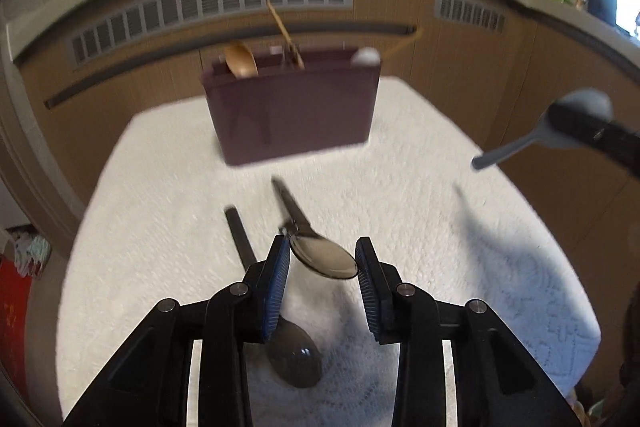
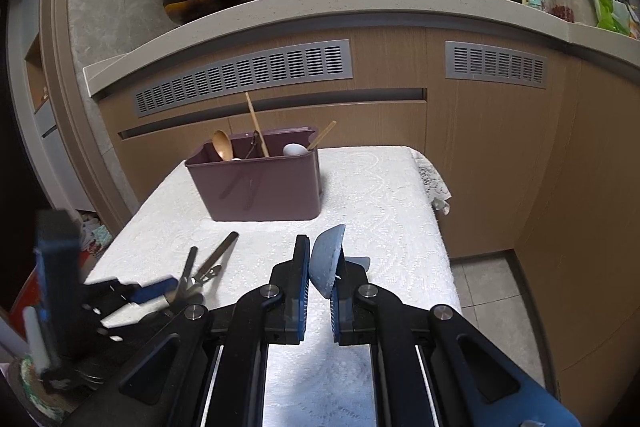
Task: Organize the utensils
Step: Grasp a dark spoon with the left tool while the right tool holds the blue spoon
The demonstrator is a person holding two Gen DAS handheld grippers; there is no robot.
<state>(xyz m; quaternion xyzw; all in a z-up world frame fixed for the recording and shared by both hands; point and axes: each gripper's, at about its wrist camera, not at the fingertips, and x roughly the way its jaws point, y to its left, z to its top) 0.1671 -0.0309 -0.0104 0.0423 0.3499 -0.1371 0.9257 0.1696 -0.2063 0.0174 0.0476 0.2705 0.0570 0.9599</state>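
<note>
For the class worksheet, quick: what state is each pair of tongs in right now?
Left tongs: closed on the metal spoon, lifted above the table.
Right tongs: closed on the pale blue spoon.

the left wrist view is smeared by motion, blurring the purple caddy [image 1: 292, 115]. the left gripper [image 2: 132, 297] is a blur too, its grip unreadable there.

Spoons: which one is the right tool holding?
The pale blue-grey spoon, clamped by its bowl in the right tool; the metal spoon sits in the left tool.
</note>
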